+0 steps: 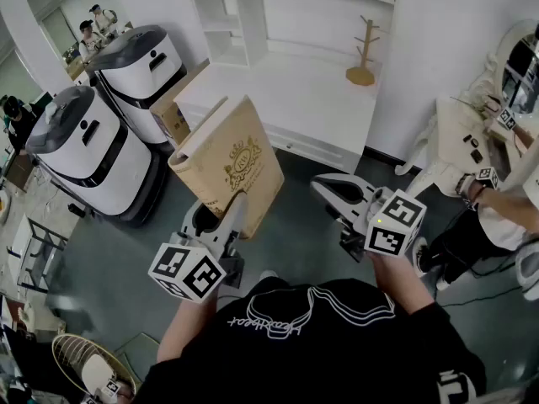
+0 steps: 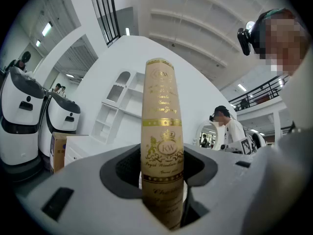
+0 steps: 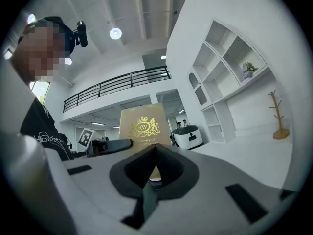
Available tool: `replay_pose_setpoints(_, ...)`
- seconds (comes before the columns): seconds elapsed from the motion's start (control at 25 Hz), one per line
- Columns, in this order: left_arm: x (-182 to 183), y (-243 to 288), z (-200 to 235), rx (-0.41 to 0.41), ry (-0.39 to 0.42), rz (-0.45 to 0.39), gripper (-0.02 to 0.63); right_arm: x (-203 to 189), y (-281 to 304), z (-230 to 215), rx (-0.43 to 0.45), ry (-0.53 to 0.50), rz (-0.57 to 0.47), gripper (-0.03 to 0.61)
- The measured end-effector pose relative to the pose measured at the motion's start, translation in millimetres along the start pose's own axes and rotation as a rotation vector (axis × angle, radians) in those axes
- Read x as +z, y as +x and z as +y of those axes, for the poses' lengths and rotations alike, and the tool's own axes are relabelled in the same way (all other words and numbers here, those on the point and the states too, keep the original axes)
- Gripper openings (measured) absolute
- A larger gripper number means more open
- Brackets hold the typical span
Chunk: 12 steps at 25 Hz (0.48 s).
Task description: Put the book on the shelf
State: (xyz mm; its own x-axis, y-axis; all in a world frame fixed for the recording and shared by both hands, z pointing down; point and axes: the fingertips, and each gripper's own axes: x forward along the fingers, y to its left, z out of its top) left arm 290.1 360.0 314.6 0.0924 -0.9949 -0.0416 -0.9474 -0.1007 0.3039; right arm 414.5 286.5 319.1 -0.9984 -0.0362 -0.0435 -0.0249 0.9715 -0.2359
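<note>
Your left gripper [image 1: 226,219] clamps the tan gold-crested book [image 1: 232,158] upright; your right gripper [image 1: 330,194], at its three o'clock, has jaws together, empty.

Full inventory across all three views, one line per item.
book: 1, tan with gold print, upright in the left gripper
shelf unit: 1, white, against the far wall
counter: 1, white, below the shelf unit
wooden stand: 1, light wood, on the counter's right end
machines: 2, white and black, left side
cardboard box: 1, brown, between machines and counter
other person: 1, white top, right edge
left gripper: 1, grey, jaws closed on the book
right gripper: 1, grey, jaws together, empty
</note>
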Motion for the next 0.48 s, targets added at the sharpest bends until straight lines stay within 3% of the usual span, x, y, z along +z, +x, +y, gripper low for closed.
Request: replay_pose_setpoints(0.48, -17.3, 7.2, 24.7, 0.015, -0.006, 0.022, 0.202, -25.4, 23.2, -11.4, 0.023, 0.027, 0.060, 0.006)
